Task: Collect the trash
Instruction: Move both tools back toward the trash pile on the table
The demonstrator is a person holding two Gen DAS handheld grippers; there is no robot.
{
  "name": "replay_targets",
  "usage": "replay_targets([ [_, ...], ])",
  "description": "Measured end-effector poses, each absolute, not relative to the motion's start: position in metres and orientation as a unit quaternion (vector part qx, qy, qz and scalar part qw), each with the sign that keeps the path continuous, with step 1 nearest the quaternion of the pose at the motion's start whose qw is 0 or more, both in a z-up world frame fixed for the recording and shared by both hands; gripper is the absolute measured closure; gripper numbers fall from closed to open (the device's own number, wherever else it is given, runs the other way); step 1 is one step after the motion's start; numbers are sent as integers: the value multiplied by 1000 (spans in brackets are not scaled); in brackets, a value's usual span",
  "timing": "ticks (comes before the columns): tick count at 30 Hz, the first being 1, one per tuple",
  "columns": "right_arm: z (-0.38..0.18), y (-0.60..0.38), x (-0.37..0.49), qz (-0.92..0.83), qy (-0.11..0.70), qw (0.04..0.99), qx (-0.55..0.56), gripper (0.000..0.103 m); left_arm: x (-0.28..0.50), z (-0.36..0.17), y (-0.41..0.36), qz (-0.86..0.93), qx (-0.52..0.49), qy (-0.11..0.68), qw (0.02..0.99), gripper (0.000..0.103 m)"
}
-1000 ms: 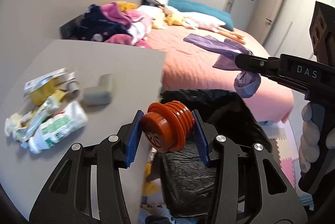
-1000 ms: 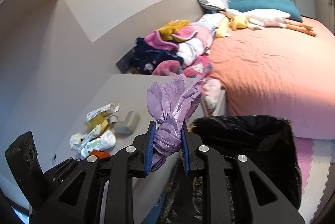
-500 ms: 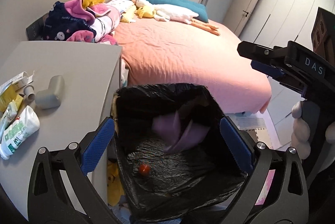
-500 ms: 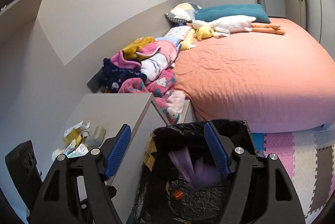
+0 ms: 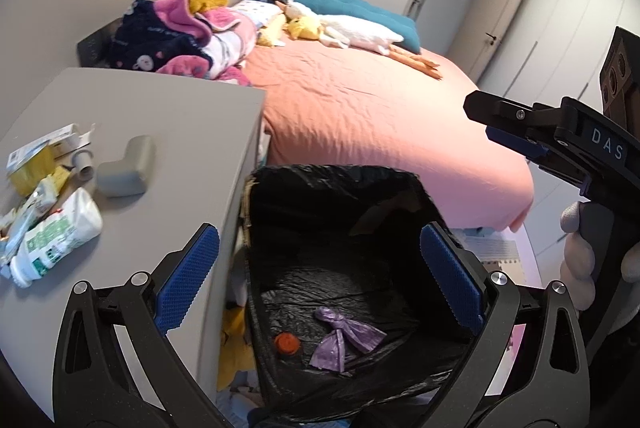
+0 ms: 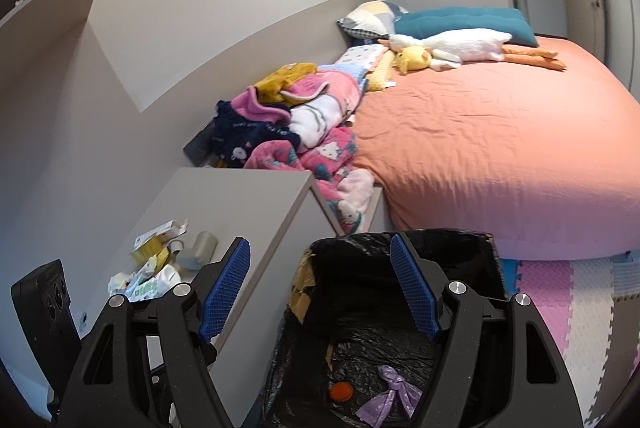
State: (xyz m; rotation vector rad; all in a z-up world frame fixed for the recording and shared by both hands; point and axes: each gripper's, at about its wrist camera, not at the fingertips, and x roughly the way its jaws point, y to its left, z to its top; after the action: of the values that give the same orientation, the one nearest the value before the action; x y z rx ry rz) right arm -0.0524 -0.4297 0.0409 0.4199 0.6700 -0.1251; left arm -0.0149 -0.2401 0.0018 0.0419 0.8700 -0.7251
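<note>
Trash lies at the bottom of the bin (image 5: 256, 211), lined with crinkly black plastic: a knotted purple bag (image 5: 344, 338) and, at its 9 o'clock, a round orange cap (image 5: 286, 343). Both grippers hang over the bin, left gripper (image 5: 320, 276) and right gripper (image 6: 320, 292), jaws spread wide and holding nothing. On the smooth grey worktop (image 5: 180, 115), at the bin's 10 o'clock, sit a crumpled white packet (image 5: 56, 232), a yellow carton (image 5: 30, 167) and a grey elbow-shaped piece (image 5: 126, 167).

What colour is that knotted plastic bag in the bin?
Light purple knotted bag, clearest in the left wrist view.
</note>
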Motion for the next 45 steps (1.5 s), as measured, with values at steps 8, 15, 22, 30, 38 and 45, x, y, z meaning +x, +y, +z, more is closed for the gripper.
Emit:
replay_targets([
  [8, 37, -402, -33, -26, 336, 920, 197, 30, -11, 2, -209, -310, 13, 409, 858, 6],
  [15, 33, -373, -14, 1, 346, 919, 190, 30, -6, 1, -177, -280, 2, 408, 869, 6],
  [22, 26, -343, 7, 27, 355, 916, 185, 30, 1, -2, -143, -246, -11, 406, 880, 6],
  [30, 17, -309, 33, 55, 372, 910, 177, 30, 10, -10, -106, -208, -14, 414, 886, 6],
  [38, 2, -288, 57, 51, 387, 905, 172, 30, 25, -21, -85, -204, 18, 414, 887, 6],
  [45, -16, -274, 80, 46, 414, 891, 178, 30, 51, -37, -74, -203, 42, 427, 880, 6],
])
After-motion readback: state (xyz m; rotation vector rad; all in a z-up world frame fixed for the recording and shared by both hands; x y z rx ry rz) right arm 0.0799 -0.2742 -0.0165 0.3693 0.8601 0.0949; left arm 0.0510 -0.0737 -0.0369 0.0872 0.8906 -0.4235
